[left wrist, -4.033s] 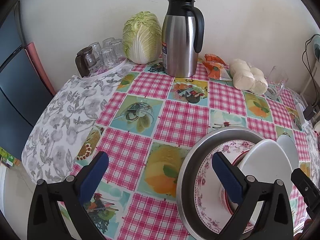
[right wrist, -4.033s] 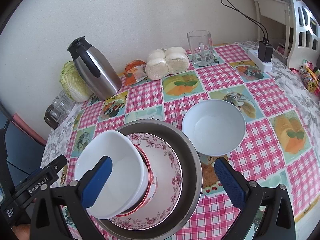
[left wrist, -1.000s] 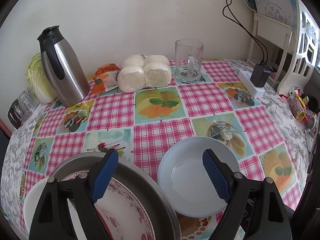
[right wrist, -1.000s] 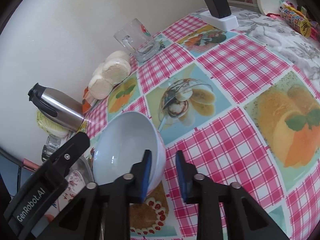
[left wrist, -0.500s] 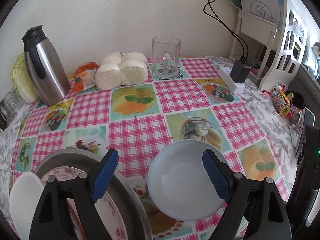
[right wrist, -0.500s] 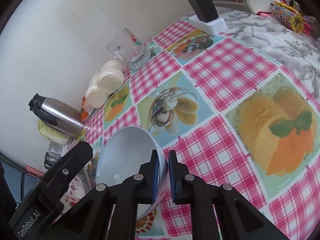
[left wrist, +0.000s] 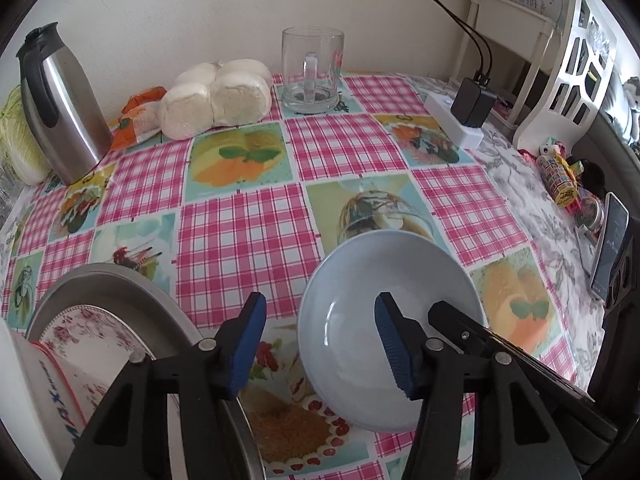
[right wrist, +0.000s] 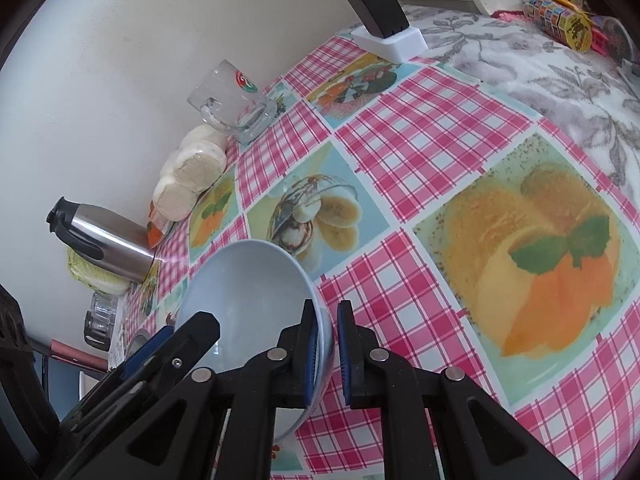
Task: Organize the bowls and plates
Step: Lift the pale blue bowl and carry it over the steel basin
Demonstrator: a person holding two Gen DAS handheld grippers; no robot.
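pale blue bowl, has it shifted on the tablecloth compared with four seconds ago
Yes. The pale blue bowl, pinched at its rim by the right hand-held gripper, now sits tilted with that side raised off the tablecloth.

Take the glass mug [left wrist: 312,70] at the back wall as your landmark. Just to its left you see a pack of white buns [left wrist: 216,98], then an orange packet [left wrist: 138,118], a steel jug [left wrist: 60,100] and, farthest left, a cabbage [left wrist: 18,140]. To the mug's right you find a white power strip [left wrist: 452,120] carrying a black charger [left wrist: 474,104]. Farther right, a white shelf [left wrist: 560,72] stands; near the table's right edge, a phone [left wrist: 610,240] leans upright. All rest on a checked tablecloth [left wrist: 248,236].
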